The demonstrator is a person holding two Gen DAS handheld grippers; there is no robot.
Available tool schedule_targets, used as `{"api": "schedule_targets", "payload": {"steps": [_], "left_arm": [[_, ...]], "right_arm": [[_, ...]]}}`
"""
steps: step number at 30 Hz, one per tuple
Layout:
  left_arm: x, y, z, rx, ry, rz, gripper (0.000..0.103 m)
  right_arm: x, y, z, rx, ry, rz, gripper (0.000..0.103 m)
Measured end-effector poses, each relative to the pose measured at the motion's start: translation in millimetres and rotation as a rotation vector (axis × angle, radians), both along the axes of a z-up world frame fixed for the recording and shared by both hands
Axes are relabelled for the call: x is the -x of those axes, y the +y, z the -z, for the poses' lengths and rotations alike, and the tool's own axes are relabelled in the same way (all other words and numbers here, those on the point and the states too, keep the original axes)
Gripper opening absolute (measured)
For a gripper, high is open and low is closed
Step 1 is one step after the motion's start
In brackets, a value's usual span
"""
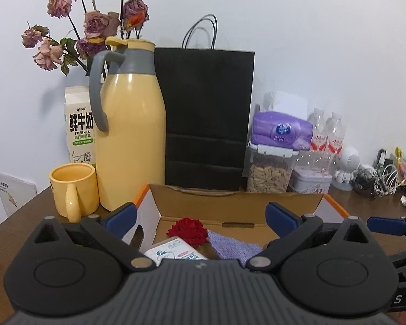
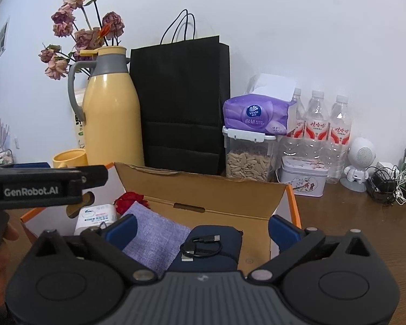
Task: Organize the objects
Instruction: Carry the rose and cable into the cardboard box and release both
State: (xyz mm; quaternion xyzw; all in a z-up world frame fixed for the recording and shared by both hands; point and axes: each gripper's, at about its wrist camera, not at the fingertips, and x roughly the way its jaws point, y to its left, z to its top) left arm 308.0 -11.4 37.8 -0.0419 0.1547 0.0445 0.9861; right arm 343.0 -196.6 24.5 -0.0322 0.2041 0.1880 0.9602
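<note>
**Both grippers spread over the open box, nothing held**

Nearest the viewer, the left gripper (image 1: 200, 214) and the right gripper (image 2: 201, 226) hover side by side above the near edge of an open cardboard box (image 2: 203, 187), each with its blue-padded jaws spread wide and nothing between the pads. The box stands on a brown wooden surface (image 2: 352, 222), its flap raised at the back.

Inside the box, from largest to smallest: a navy pouch (image 2: 216, 260) on the right side, a lilac knitted cloth (image 2: 154, 235) lying just left of it and touching it, a white packet with blue print (image 2: 97, 216) at the left, a red fabric rose (image 1: 188, 230) near the back wall beside the packet, and a short black cable (image 2: 201, 246) coiled on top of the pouch.

Behind the box, against the white wall, stand a black paper bag (image 1: 205, 119) and a yellow thermos jug (image 1: 131, 124) touching its left edge. A milk carton (image 1: 78, 124) sits behind the jug, with dried roses (image 1: 94, 24) rising above it. A yellow mug (image 1: 74, 192) stands at the jug's foot. Right of the bag, a purple tissue pack (image 2: 257, 116) rests on a clear container of seeds (image 2: 249, 159); water bottles (image 2: 316, 124) and a small tin (image 2: 301, 176) stand beside it.
</note>
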Motion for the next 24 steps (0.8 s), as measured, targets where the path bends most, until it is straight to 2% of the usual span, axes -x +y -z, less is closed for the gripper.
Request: {"api": "schedule_targets", "payload": {"steps": [5,10,18,24], "left_arm": [[13.3,3.4,-8.0,0.007,-0.017,0.003,0.103],[29.9,6.1,-12.5,-0.001,0.001,0.022,0.103],[68.7,10.0,-19.7,-0.010,-0.013,0.044,0.103],[96.3,17.9,-14.7,-0.019,0.010,0.043,0.103]], "right_arm": [[9.5,-3.6,-5.9,0.008,-0.015,0.003,0.103],[25.9,-9.2,-14.7,0.022,-0.032,0.005,0.103],[71.3,-21.5,-28.1,0.046,-0.093,0.010,0.103],[103.1,-26.2,-25.7,0.059,-0.100,0.009,0.103]]}}
